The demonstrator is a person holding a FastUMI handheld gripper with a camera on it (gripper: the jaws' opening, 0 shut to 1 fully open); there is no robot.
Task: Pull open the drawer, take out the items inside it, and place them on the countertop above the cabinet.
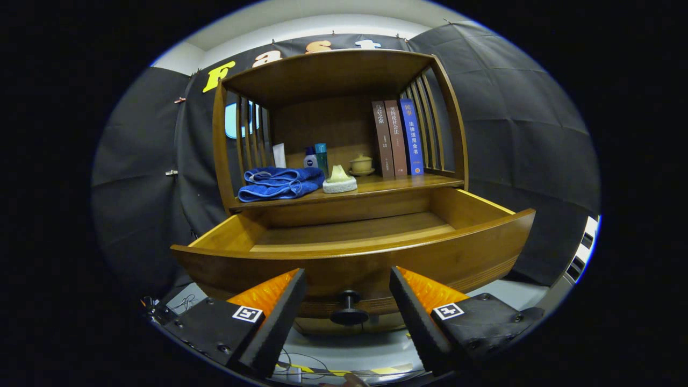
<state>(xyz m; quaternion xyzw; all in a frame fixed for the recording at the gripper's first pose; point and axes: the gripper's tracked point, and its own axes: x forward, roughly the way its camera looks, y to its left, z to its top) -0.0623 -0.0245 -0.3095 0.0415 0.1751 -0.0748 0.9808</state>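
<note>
On the countertop (pixel 408 184) above the cabinet, from left to right, lie a folded blue towel (pixel 279 183), a white tube (pixel 279 155), two small bottles (pixel 317 157), a pale soap-like block (pixel 339 180), a lidded cup (pixel 360 164) and three upright books (pixel 398 138). Below it the drawer (pixel 355 252) stands pulled well out toward the gripper (pixel 348 301); its visible floor appears bare, though the near front panel hides the closest strip. The knob (pixel 349 312) sits between the fingers, touching neither. The fingers are spread wide and hold nothing. The drawer's long axis runs crosswise to the fingers, and its interior lies ahead and above them. Judgement: any remaining item would require reaching up over the front panel.
</note>
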